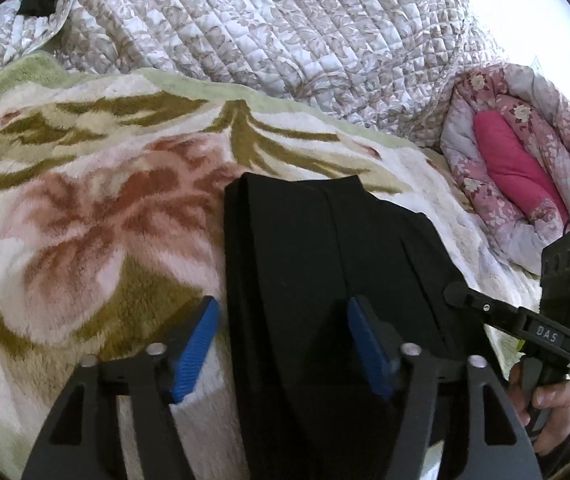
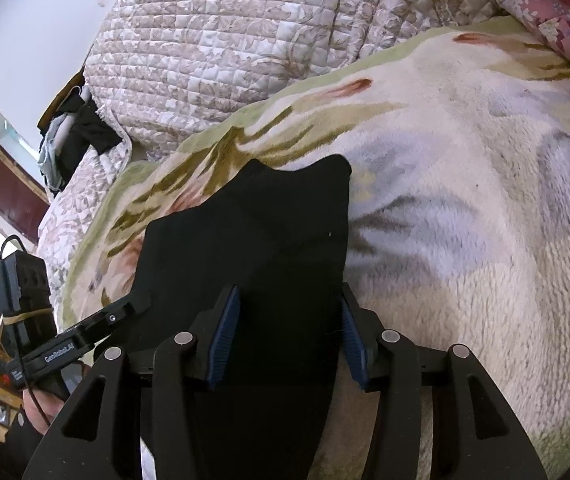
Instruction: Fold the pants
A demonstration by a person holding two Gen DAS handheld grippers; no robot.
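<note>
Left wrist view: While the black fabric pants point(image 1: 325, 264) lie folded into a long, layered strip on the fluffy cream blanket with the pink and olive flower pattern point(image 1: 85, 216), the left gripper point(image 1: 283, 350) is seen with its blue-padded fingers point(image 1: 193, 354) spread.
Left fingers: one pad is over the blanket just beside the strip's edge, the other over the cloth; nothing is pinched.
Other tool: the right gripper point(image 1: 459, 294) is seen at the strip's far edge, held by a hand point(image 1: 553, 412).
Backdrop: a quilted beige-and-white bedspread point(image 1: 285, 32) lies beyond the blanket.

Right wrist view: the pants point(image 2: 253, 248) run away from the camera across the same blanket point(image 2: 465, 208).
Right fingers: the right gripper point(image 2: 287, 338) is held apart, its pads point(image 2: 225, 340) flanking the cloth's near end; pressure on it is not evident.
Other tool: the left gripper point(image 2: 133, 304) is seen at the strip's opposite edge.

Handling: the cloth is judged light, soft and limp, with stacked layers that may slide apart.
Hold: the near end is best pinched through all layers, at both edges, so that it can be carried over evenly.
</note>
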